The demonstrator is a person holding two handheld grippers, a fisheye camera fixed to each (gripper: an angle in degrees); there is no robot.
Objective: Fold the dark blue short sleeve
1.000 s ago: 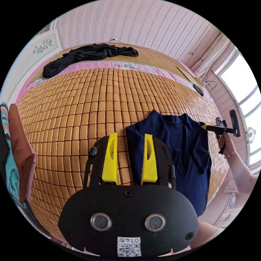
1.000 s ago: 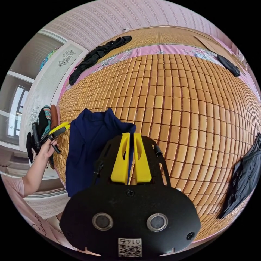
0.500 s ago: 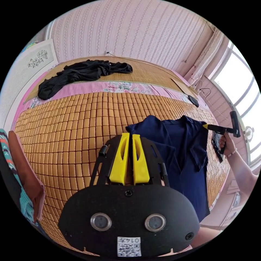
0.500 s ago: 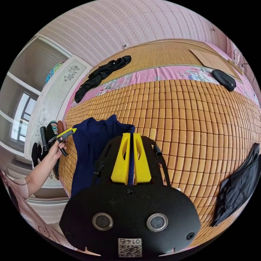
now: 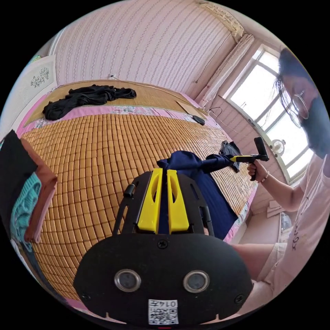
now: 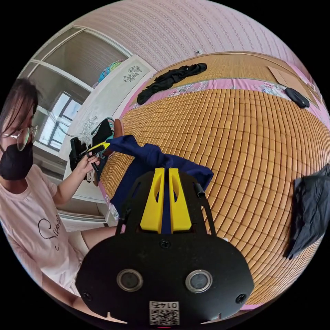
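The dark blue short-sleeve shirt (image 5: 209, 196) is stretched by its top edge between the two grippers, and its body drapes down toward the near edge of the bamboo mat (image 5: 103, 154). In the left gripper view my left gripper (image 5: 163, 172) is shut on one bunched corner. The right gripper (image 5: 240, 158), held in a hand, pinches the other corner. In the right gripper view my right gripper (image 6: 164, 171) is shut on the blue shirt (image 6: 151, 156). The left gripper (image 6: 99, 147) holds the far corner at the left.
A black garment (image 5: 86, 99) (image 6: 172, 77) lies on the woven mat at the back. Folded clothes (image 5: 32, 196) are stacked at the left, and a dark garment (image 6: 309, 209) lies at the right. A small black case (image 6: 297, 97) sits near the far corner. The person (image 6: 31, 213) stands at the bed's edge.
My left gripper, open a second ago, has shut on the shirt's corner. Both grippers have lifted and drawn the shirt's top edge up off the mat toward the person; the shirt has bunched.
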